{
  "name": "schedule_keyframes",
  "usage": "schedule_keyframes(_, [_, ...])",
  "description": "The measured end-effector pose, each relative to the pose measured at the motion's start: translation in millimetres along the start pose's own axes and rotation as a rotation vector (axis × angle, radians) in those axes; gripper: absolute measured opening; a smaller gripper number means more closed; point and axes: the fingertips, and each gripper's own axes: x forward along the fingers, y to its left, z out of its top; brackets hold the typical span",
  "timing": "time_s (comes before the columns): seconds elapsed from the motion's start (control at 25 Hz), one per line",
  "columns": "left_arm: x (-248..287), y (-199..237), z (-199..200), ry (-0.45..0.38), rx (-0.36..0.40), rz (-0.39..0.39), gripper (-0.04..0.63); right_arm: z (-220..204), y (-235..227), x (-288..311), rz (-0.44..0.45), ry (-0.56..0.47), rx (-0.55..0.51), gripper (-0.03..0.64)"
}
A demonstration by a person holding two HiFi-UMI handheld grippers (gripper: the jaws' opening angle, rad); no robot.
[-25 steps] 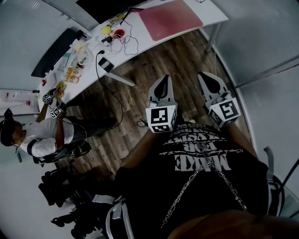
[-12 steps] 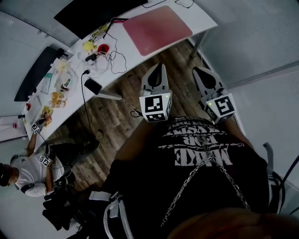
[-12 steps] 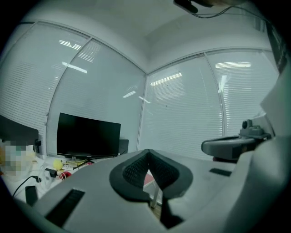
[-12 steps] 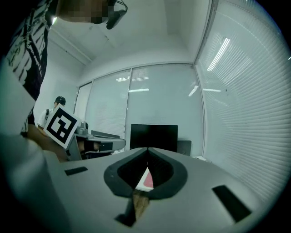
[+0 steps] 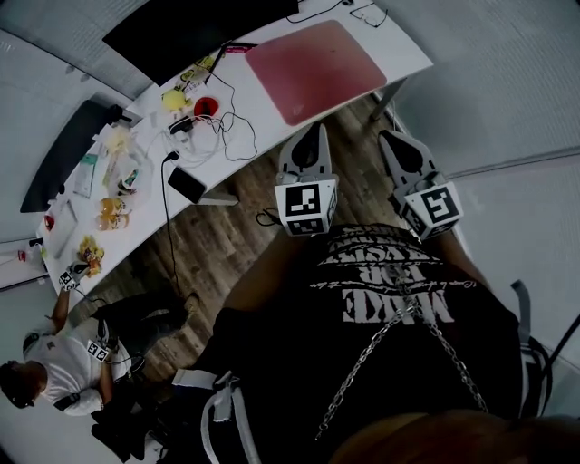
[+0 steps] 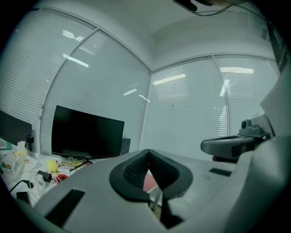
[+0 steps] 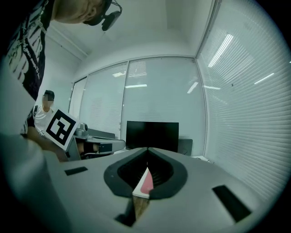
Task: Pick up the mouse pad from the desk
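The pink mouse pad (image 5: 315,69) lies flat at the right end of the white desk (image 5: 263,109), near its front edge. Both grippers hover over the wooden floor short of the desk. My left gripper (image 5: 314,131) points at the pad's near edge, jaws shut and empty. My right gripper (image 5: 392,138) is beside it on the right, also shut with nothing held. A slice of the pink pad (image 7: 147,184) shows past the closed jaws in the right gripper view, and a pink slice of the pad (image 6: 150,183) in the left gripper view.
A black monitor (image 5: 190,27) stands behind the pad. Left of the pad lie cables, a red cup (image 5: 206,106), a yellow object (image 5: 173,98) and a phone (image 5: 186,184). A desk leg (image 5: 391,91) stands near the right gripper. A seated person (image 5: 63,367) works at lower left.
Both grippers moved forward toward the desk with jaws staying shut. The pad now sits closer ahead of them, and the seated person has slid lower in the head view.
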Motion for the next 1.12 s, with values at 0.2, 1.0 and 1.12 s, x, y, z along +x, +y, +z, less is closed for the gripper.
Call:
schedule_keyframes(0.2, [6.3, 25.5, 1.5, 0.000, -0.034, 0.022, 0.005, 4.8, 4.2, 18.9, 0.012, 0.039, 0.005, -0.002])
schedule_keyframes(1.0, [75.3, 108.2, -21.6, 0.091, -0.033, 0.245, 0.005, -13.9, -35.7, 149.5, 0.250, 0.042, 0.129, -0.002])
schedule_keyframes(1.12, [99.7, 129.1, -37.4, 0.127, -0.046, 0.317, 0.005, -30.6, -57.5, 183.8, 0.298, 0.058, 0.132, -0.002])
